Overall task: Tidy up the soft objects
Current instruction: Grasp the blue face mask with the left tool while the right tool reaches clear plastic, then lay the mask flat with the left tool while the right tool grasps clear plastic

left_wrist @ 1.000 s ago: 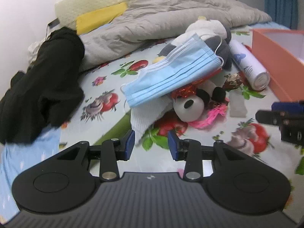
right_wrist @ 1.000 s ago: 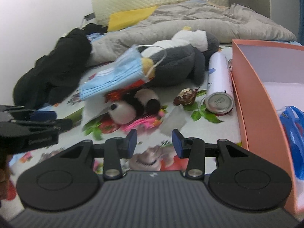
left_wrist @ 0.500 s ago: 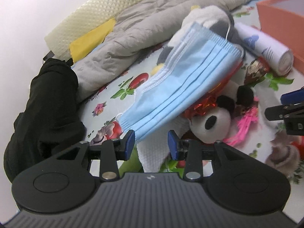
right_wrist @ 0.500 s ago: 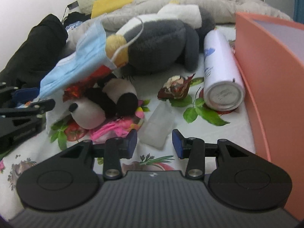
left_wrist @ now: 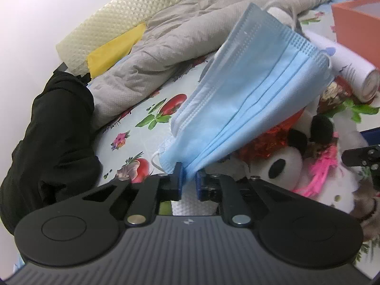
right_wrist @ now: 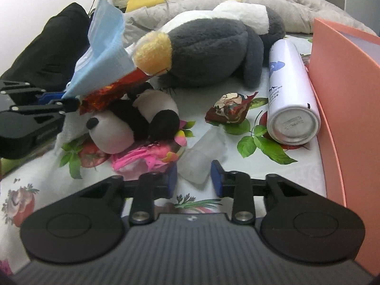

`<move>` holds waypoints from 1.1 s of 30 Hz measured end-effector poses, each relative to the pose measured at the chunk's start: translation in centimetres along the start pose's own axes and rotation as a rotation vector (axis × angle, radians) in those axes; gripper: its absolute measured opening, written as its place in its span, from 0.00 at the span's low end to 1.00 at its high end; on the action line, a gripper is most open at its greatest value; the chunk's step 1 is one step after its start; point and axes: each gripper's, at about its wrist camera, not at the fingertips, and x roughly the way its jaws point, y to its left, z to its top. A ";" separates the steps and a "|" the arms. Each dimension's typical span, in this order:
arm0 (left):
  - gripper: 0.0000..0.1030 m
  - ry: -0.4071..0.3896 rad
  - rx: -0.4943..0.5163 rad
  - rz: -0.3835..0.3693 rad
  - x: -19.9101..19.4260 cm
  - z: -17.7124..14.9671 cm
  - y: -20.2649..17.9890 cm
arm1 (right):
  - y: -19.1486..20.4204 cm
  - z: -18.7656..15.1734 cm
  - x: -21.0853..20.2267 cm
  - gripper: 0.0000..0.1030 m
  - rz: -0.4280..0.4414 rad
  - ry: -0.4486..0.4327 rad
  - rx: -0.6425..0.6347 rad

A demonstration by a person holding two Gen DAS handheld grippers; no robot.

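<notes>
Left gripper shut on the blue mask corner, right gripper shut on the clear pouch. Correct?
Not quite. The left gripper is shut on the blue mask, but the right gripper is open, its fingers either side of the clear pouch; the right wrist view shows it.

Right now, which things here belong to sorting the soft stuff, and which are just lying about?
Job: face mask pinched in the left gripper, panda toy, penguin toy, orange box.
Lying about: spray can, snack wrapper, black clothing.
</notes>
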 end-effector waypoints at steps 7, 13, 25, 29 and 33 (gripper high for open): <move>0.06 0.003 -0.091 -0.055 -3.9 -0.7 1.1 | 0.0 -0.2 -1.6 0.25 0.012 -0.013 0.004; 0.05 0.000 -0.218 -0.121 -8.8 -1.6 1.7 | 0.2 -0.5 -4.4 0.25 0.022 -0.037 -0.009; 0.03 0.057 -0.459 -0.250 -16.4 -6.3 0.6 | 1.2 -3.3 -10.3 0.25 0.037 -0.051 -0.046; 0.03 0.083 -0.543 -0.290 -18.6 -8.5 0.2 | 1.4 -4.6 -11.8 0.25 0.038 -0.041 -0.057; 0.03 0.111 -0.663 -0.345 -20.6 -10.9 0.3 | 1.9 -6.1 -13.3 0.25 0.042 -0.019 -0.086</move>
